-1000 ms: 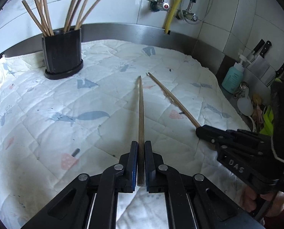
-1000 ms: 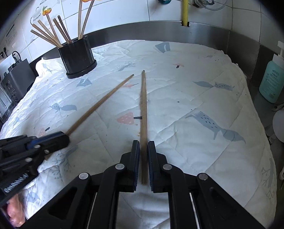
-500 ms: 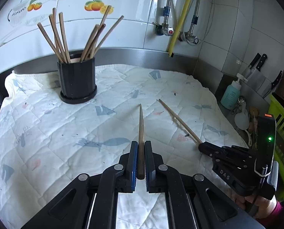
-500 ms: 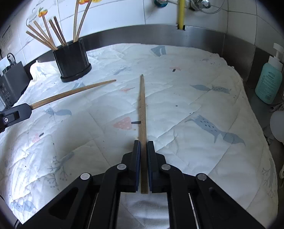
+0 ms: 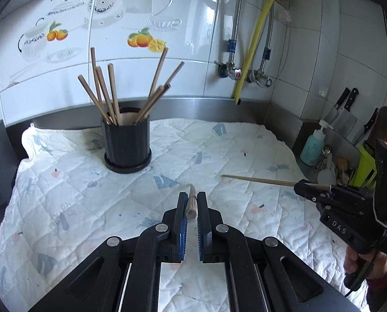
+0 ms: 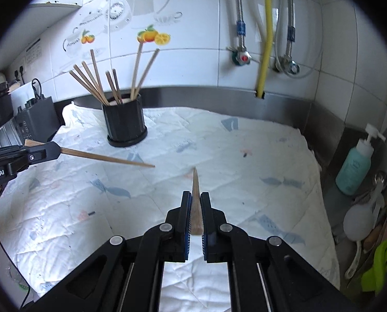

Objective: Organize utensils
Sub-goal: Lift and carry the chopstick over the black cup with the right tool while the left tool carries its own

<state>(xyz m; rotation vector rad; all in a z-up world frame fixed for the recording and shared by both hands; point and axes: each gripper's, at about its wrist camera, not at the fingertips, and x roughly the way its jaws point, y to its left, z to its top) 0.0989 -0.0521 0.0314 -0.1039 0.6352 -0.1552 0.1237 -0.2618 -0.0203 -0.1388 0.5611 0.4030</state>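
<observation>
Soft daylight is filling both fisheye views evenly, glaring off the glossy wall tiles, casting only faint shadows on the white quilt, while straight lines are bending and corners are darkening toward the round edges.

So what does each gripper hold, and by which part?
Each holds one brown wooden chopstick by its thick end: left gripper one chopstick, right gripper the other.
</observation>
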